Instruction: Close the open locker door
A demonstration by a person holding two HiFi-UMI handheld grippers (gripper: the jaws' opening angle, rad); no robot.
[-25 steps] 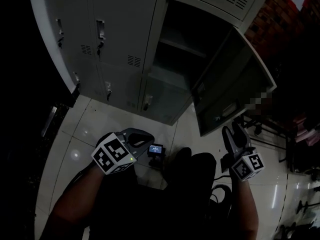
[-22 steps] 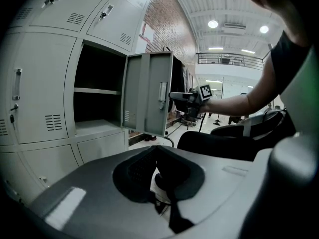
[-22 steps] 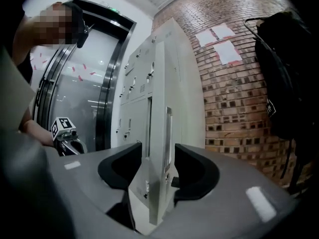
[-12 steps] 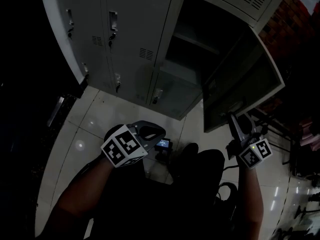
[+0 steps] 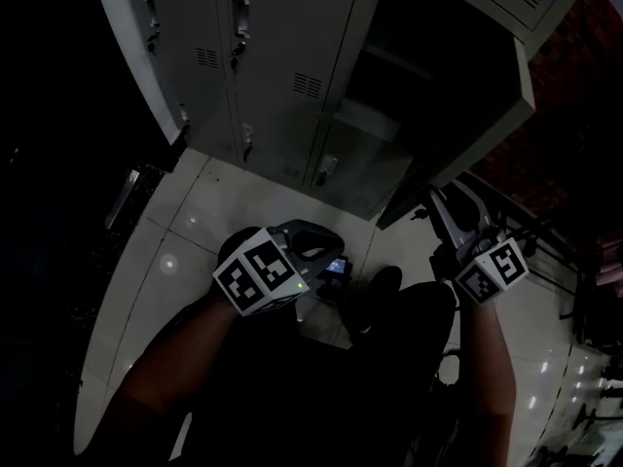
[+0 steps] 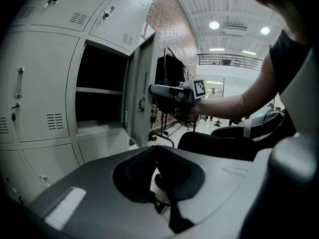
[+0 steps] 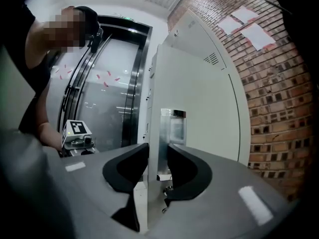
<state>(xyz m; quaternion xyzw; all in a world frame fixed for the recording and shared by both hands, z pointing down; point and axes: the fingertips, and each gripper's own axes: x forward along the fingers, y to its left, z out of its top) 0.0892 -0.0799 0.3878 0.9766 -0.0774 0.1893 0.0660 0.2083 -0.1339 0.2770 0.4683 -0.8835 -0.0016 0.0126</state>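
Observation:
The grey locker door (image 5: pixel 474 115) stands open, seen nearly edge-on in the head view, with the dark open compartment (image 5: pixel 419 56) to its left. My right gripper (image 5: pixel 440 205) is at the door's lower free edge. In the right gripper view its jaws (image 7: pixel 158 156) are closing, with the door's edge (image 7: pixel 153 133) and the metal latch plate (image 7: pixel 173 128) between them and the pads against both faces. My left gripper (image 5: pixel 313 241) hangs low over the floor, away from the lockers, its jaws (image 6: pixel 160 179) together and holding nothing. From the left gripper view the right gripper (image 6: pixel 167 91) sits at the door (image 6: pixel 142 83).
The bank of shut grey lockers (image 5: pixel 263 56) fills the back left. A small device with a lit screen (image 5: pixel 337 267) lies on the tiled floor (image 5: pixel 185 232) by my shoe (image 5: pixel 375 290). A brick wall (image 7: pixel 279 83) stands behind the door. Dark racks and cables crowd the right.
The door has swung from showing its inner face to nearly edge-on. My right gripper has come up to its lower edge. The left gripper barely moved.

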